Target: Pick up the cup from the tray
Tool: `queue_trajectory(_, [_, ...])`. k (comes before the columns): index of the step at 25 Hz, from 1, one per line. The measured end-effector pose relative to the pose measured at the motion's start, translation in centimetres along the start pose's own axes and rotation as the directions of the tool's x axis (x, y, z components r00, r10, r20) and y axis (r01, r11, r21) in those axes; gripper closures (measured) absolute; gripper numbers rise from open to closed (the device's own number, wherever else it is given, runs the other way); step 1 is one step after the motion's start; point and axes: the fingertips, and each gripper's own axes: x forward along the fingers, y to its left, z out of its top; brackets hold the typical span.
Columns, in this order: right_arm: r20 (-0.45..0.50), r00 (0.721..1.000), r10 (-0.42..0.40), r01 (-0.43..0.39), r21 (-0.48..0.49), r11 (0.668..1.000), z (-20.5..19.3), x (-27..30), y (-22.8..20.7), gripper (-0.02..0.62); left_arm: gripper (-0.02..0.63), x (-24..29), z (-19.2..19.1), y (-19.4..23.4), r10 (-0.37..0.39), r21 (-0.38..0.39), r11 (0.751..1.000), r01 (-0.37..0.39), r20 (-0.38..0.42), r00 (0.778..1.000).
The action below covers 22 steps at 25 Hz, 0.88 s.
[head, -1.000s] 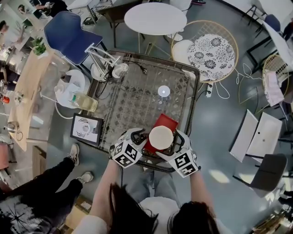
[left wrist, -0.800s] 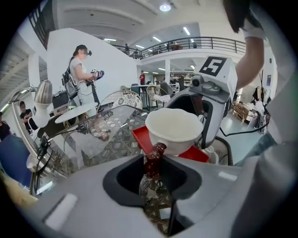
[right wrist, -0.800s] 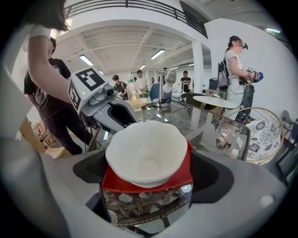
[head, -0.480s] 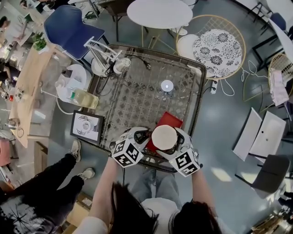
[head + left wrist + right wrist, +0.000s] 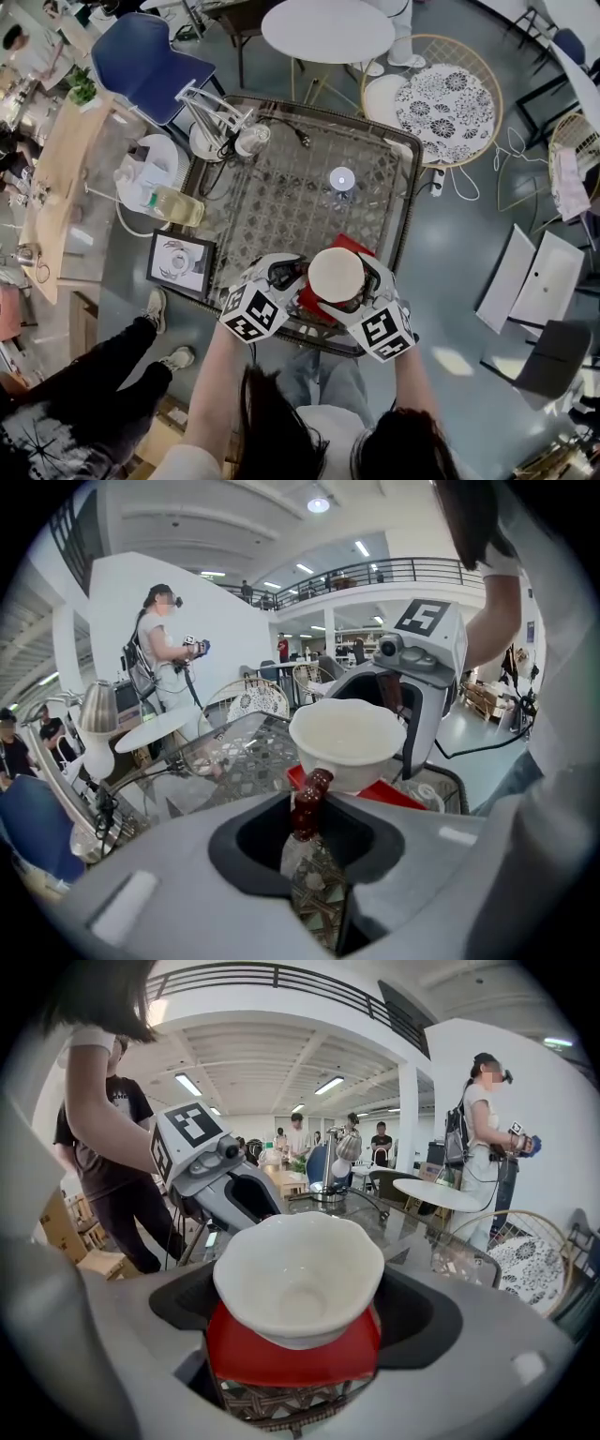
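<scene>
Both grippers held the white cup (image 5: pixel 336 275) just above the red tray (image 5: pixel 244 1358) at the glass tabletop's (image 5: pixel 281 197) near edge. I saw the left gripper (image 5: pixel 314 825) pinching its beaded handle (image 5: pixel 309 803), the right gripper (image 5: pixel 295 1321) clamped round its bowl. Grey floor (image 5: pixel 450 272) lay around.

Your head camera looked steeply down on the glass tabletop (image 5: pixel 281 187) from above your shoulders. The cameras on the left gripper (image 5: pixel 298 281) and right gripper (image 5: pixel 361 289) sat close behind their jaws and faced each other across the white cup (image 5: pixel 336 275). All three views shared that cup and the red tray (image 5: pixel 352 247).
</scene>
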Motion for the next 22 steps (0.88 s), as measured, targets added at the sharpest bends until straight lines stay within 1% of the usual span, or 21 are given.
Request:
queue_trajectory(4, [0.007,1.0,0.018,-0.018,-0.04,0.999,2.4,0.8,-1.0,0.063,0.515,-1.1,0.7,2.3,0.033,0.01,0.999,-0.033,-0.001,0.999])
queue_trajectory(8, [0.021,0.998,0.051,-0.05,-0.056,0.997,3.8,2.6,-1.6,0.063,0.515,-1.5,0.0,4.3,0.064,-0.033,0.997,-0.064,0.007,0.998])
queue_trajectory(14, [0.013,0.995,0.1,-0.099,-0.081,0.992,4.8,5.9,-2.1,0.063,0.515,-1.3,-2.2,6.9,0.094,-0.096,0.991,-0.094,-0.004,0.996])
queue_trajectory(22, [-0.01,0.99,0.144,-0.144,-0.064,0.987,4.4,10.0,-3.7,0.063,0.515,0.0,-4.5,10.2,0.116,-0.113,0.986,-0.12,-0.039,0.992])
